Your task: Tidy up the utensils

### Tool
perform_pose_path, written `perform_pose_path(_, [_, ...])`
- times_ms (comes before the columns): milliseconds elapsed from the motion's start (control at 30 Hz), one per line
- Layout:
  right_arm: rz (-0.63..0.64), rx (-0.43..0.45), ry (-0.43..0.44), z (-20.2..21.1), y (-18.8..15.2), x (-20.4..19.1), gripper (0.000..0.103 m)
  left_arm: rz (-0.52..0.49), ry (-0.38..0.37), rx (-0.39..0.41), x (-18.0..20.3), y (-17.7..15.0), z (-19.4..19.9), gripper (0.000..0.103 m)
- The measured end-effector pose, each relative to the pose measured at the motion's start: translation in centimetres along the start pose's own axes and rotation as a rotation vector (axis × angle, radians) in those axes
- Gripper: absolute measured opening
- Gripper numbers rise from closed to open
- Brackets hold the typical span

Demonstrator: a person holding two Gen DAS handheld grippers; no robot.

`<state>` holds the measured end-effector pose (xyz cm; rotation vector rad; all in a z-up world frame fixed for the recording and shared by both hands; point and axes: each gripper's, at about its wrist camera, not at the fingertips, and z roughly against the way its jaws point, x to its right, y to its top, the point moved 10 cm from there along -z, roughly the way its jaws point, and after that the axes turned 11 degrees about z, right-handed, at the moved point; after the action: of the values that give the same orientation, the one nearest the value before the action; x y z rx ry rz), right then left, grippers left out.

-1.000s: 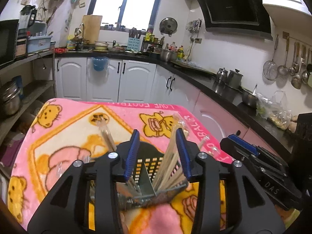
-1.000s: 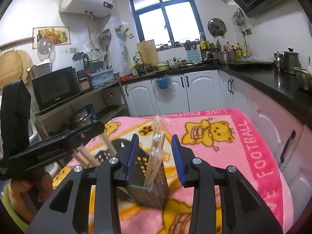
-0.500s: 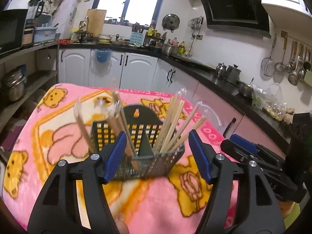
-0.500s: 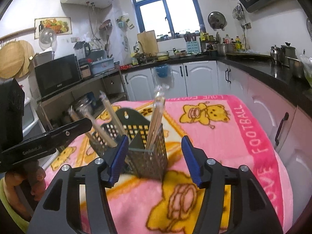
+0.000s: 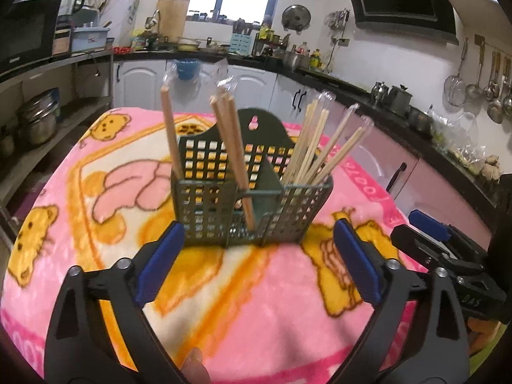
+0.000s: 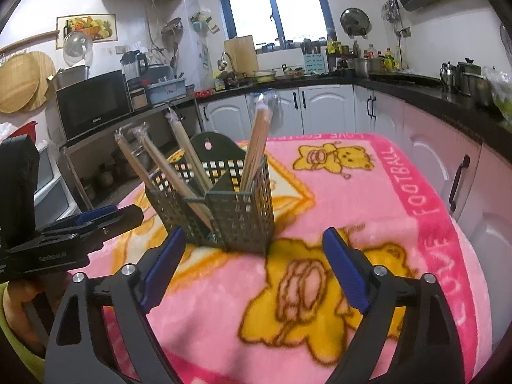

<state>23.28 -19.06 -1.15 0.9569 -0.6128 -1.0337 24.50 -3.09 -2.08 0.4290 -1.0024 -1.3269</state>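
Setting: a home kitchen, where a pink fleece blanket printed with yellow cartoon bears (image 5: 272, 316) covers a table ringed by white cabinets and a black countertop.
Holder: a dark green perforated plastic utensil holder with two compartments (image 5: 249, 204) stands upright on the blanket, toward its middle, bare blanket on every side of it.
Contents, left compartment: thick tan wooden chopsticks in clear wrappers (image 5: 235, 156) lean out of it, some steeply tilted.
Contents, right compartment: a bundle of thin pale bamboo chopsticks (image 5: 312, 147) fans up and to the right.
Edges: the blanket's near edge falls away just below both grippers; its pink lettered border (image 6: 428, 211) runs along the right side, close to the cabinet doors, and the far edge lies well behind the holder.
Open room: bare blanket stretches between the holder and each gripper, and wider still to the holder's right in the right wrist view.
Left gripper: the black hand-held left gripper with blue pads (image 5: 256, 265) has its jaws spreading wide apart, nothing between them; the holder stands just ahead of the fingertips, centred in the gap and untouched.
Right gripper: the matching black right gripper with blue pads (image 6: 254, 267) is likewise opening, its jaws empty; the holder stands just ahead and slightly left of centre.
Neighbours: the two grippers sit side by side, each showing at the edge of the other's view.
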Motion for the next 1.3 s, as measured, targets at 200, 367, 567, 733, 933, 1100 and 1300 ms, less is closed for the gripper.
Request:
perform_pose_path(200, [0.019, -0.007, -0.037, 0.0, -1.5, 0.0, 0.089, -0.002, 0.033, 0.007, -1.1, -1.3, 0.1, 0.092])
perform_pose_path(367, [0.036, 0.017, -0.072, 0.1, -2.2, 0.0, 0.092, 0.016, 0.036, 0.036, -1.6, -1.9, 0.0, 0.092])
perform_pose_path(567, [0.032, 0.067, -0.097, 0.6, -2.8, 0.0, 0.095, 0.005, 0.055, 0.098, -1.8, -2.4, 0.5, 0.092])
perform_pose_path(733, [0.031, 0.136, -0.126, 1.7, -2.5, 0.0, 0.096, -0.013, 0.056, 0.154, -1.6, -2.6, 1.4, 0.092])
perform_pose_path(933, [0.067, 0.206, -0.152, 3.1, -2.5, -0.7, 0.096, -0.047, 0.051, 0.182, -1.0, -3.5, 1.7, 0.092])
perform_pose_path(1100, [0.061, 0.194, -0.152, 3.0, -3.4, -1.0, 0.096, -0.054, 0.074, 0.181, -1.2, -4.6, 1.4, 0.092])
perform_pose_path(1300, [0.048, 0.184, -0.158, 2.8, -4.0, -0.8, 0.096, -0.028, 0.066, 0.189, -1.6, -4.5, 1.5, 0.092])
